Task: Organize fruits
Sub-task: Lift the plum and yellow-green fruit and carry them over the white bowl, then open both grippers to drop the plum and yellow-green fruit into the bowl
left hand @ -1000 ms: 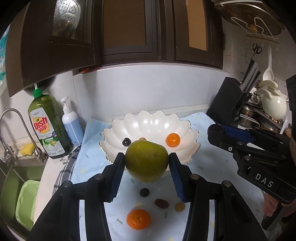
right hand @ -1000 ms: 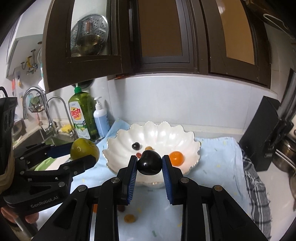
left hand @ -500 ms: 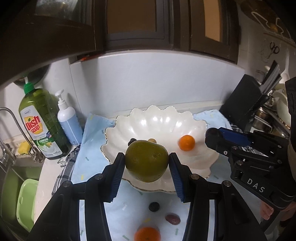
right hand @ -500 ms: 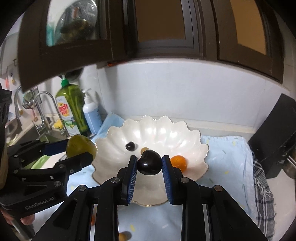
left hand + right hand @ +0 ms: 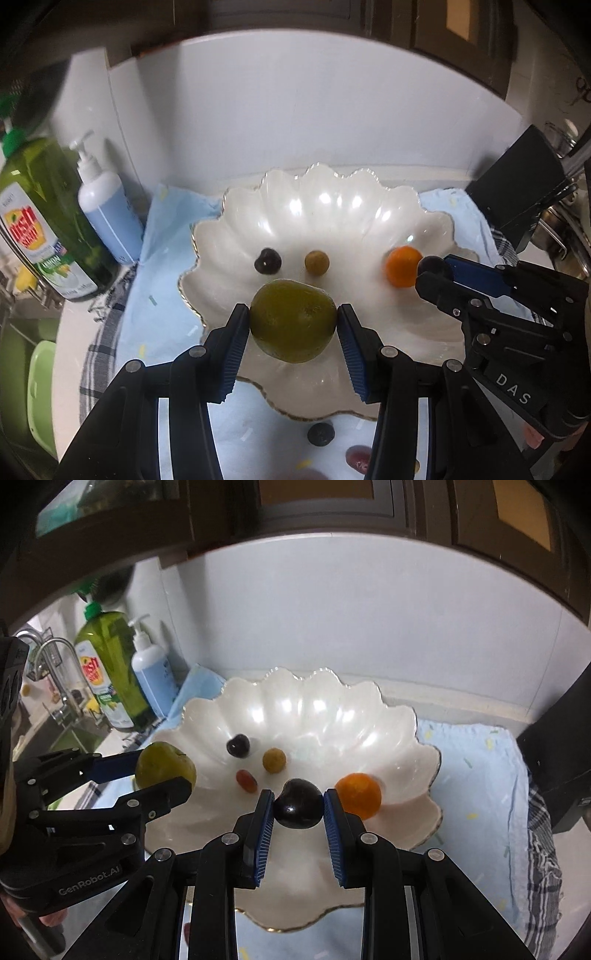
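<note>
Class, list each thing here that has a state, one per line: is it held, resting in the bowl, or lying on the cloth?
Left gripper: shut on green fruit.
Green fruit: held over bowl.
Right gripper: shut on dark plum.
Dark plum: held over bowl.
Bowl: upright on the cloth.
Orange: resting in bowl.
Red grape: resting in bowl.
Dark grape: lying on cloth.

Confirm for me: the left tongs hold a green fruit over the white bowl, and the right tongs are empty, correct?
Not quite. The right tongs are not empty: they are shut on a dark plum, as the right wrist view shows. The rest holds: the left tongs hold the green fruit over the white bowl.
</note>
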`<state>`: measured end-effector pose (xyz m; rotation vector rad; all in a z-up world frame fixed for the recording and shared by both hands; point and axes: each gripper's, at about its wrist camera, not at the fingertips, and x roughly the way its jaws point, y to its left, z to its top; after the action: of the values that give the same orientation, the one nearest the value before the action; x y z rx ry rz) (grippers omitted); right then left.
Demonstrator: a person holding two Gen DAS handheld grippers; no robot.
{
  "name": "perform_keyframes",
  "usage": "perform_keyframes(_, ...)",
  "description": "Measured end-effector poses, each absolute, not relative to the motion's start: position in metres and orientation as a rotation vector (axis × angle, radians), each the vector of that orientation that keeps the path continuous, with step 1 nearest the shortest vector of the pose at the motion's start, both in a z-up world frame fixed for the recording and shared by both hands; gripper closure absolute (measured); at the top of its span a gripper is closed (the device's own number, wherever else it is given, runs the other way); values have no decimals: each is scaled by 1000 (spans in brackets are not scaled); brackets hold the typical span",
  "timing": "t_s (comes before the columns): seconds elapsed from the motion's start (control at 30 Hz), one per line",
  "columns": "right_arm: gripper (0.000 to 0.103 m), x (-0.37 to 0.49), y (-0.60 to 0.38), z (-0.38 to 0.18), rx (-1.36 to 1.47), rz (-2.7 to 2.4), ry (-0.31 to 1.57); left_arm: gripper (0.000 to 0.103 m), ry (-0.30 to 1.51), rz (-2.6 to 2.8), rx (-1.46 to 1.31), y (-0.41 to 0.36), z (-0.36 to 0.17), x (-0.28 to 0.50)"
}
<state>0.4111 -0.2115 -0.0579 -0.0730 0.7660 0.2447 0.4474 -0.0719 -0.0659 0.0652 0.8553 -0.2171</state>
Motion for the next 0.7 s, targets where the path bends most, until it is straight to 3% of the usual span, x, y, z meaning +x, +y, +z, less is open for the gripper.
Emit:
perform_keyframes(0.53,74,437,-218,-86,-40,218,894,55,967,-210,67,-78,-94,472)
perform_keyframes(0.6,72,439,-218,-87,-37,219,903,50,970,-212,66,-78,-94,472)
perform_keyframes(0.63,69,439,-219,-87,-35,220,909,41,962,-206,67,-77,-93,472)
perform_keyframes(0.7,57,439,-219,-87,-40,214,910,37,925,-184,82,-76,-88,469)
